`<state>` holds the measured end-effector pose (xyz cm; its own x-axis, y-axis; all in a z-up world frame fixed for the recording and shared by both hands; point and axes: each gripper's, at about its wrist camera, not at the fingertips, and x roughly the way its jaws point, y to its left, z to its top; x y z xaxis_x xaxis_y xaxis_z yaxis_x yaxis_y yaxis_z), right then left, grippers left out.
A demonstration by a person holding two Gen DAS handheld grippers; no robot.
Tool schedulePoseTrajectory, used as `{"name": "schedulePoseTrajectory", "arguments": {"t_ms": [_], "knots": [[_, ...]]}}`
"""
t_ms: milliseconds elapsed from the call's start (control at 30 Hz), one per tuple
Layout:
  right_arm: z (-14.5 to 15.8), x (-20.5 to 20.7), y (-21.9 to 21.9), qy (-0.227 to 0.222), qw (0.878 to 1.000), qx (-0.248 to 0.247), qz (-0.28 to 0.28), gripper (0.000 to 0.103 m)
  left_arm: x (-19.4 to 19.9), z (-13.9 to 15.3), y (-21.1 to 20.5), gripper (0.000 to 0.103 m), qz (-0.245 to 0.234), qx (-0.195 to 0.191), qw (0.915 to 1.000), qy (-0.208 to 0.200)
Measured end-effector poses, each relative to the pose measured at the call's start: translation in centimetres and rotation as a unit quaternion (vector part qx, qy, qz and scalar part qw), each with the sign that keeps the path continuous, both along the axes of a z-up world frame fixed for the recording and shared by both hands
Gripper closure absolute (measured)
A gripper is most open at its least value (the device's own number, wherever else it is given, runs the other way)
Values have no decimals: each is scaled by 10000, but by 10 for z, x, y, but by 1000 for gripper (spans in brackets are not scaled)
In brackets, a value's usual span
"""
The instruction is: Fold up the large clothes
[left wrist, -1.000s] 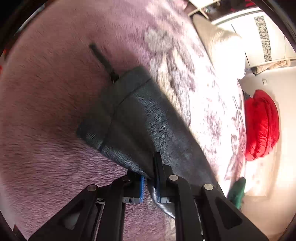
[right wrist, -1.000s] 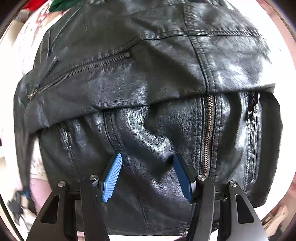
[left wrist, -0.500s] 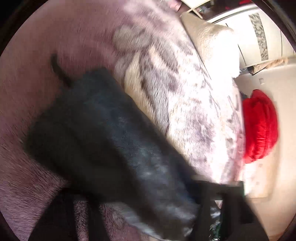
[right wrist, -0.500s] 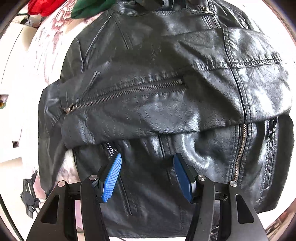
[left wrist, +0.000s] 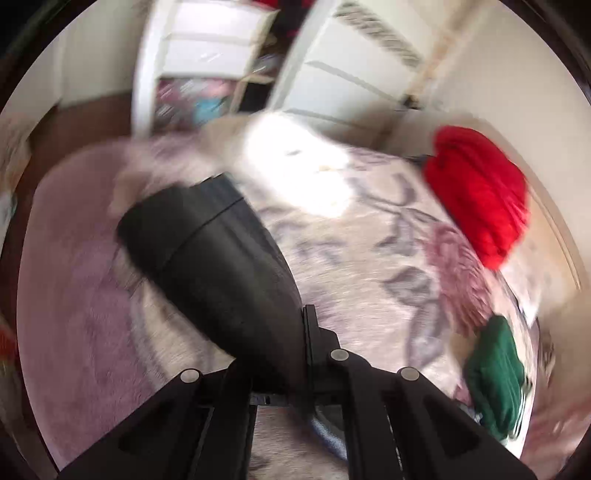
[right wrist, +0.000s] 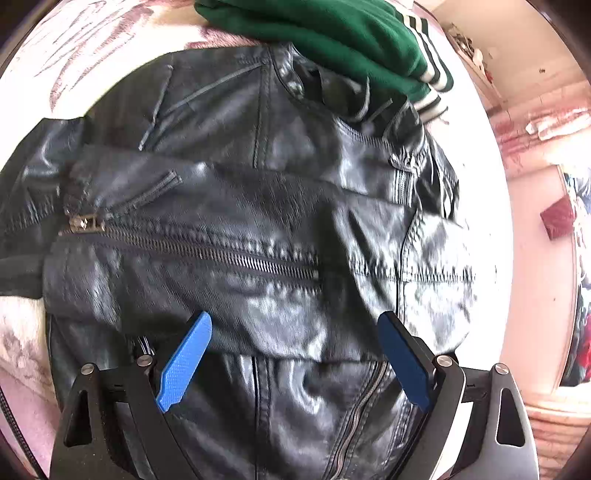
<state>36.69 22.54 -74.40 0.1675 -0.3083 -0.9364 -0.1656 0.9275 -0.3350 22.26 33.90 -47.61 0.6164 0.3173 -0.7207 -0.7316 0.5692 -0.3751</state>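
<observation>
A black leather jacket lies on the bed, one sleeve folded across its front with the zipper showing. My right gripper hovers open just above it, blue pads spread wide, holding nothing. In the left wrist view my left gripper is shut on the jacket's other sleeve and holds it lifted above the bed; the cuff hangs away from me. The view is blurred by motion.
A floral pink blanket covers the bed. A red garment lies at its far right, a green jacket beside the leather jacket's collar, also in the right wrist view. White wardrobe stands behind the bed.
My left gripper has swung upward and turned with the sleeve, bringing the wardrobe into view. My right gripper has moved up the jacket toward the collar and stayed open.
</observation>
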Motion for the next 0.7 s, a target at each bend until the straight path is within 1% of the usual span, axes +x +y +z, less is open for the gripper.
{"name": "schedulePoseTrajectory", "arguments": {"t_ms": [67, 100, 133, 167, 200, 233, 300, 333, 367, 400, 467, 500, 533, 567, 633, 700], "knots": [[9, -1, -4, -95, 9999, 111, 0, 10, 23, 24, -20, 102, -461, 396, 9981, -18], [12, -1, -4, -143, 9997, 196, -25, 10, 35, 30, -25, 102, -632, 527, 9966, -16], [19, -3, -13, -162, 9994, 292, -77, 10, 42, 38, -36, 102, -819, 685, 9943, -5], [27, -6, -28, -158, 9985, 494, -194, 10, 52, 45, -47, 102, -1015, 821, 9914, -31], [31, -7, -70, -109, 9970, 702, -307, 10, 63, 51, -61, 102, -1243, 940, 9878, -37], [31, -7, -80, -50, 9949, 910, -434, 10, 72, 57, -79, 102, -1450, 1089, 9834, -7], [28, -5, -122, 104, 9868, 1420, -774, 10, 89, 65, -109, 102, -1831, 1190, 9758, -37], [29, -6, -136, 168, 9838, 1542, -904, 10, 99, 69, -134, 102, -2066, 1243, 9705, 4], [30, -8, -156, 225, 9799, 1688, -1039, 10, 104, 69, -150, 102, -2208, 1252, 9672, -10], [32, -9, -169, 250, 9770, 1790, -1130, 10, 113, 71, -179, 102, -2495, 1228, 9606, -3], [37, -15, -211, 296, 9709, 1937, -1376, 10, 125, 68, -225, 102, -2867, 1194, 9505, 131], [41, -20, -240, 313, 9682, 1968, -1515, 10, 134, 66, -254, 102, -3140, 1073, 9432, 184], [42, -23, -260, 319, 9656, 2007, -1620, 10, 143, 59, -287, 102, -3430, 988, 9335, 329], [44, -27, -290, 327, 9627, 2024, -1763, 10, 147, 54, -311, 102, -3589, 947, 9277, 393], [41, -31, -335, 344, 9607, 1966, -1930, 10, 158, 39, -367, 102, -4050, 809, 9089, 570], [36, -37, -381, 357, 9590, 1857, -2111, 10, 165, 14, -427, 102, -4438, 750, 8888, 860]]}}
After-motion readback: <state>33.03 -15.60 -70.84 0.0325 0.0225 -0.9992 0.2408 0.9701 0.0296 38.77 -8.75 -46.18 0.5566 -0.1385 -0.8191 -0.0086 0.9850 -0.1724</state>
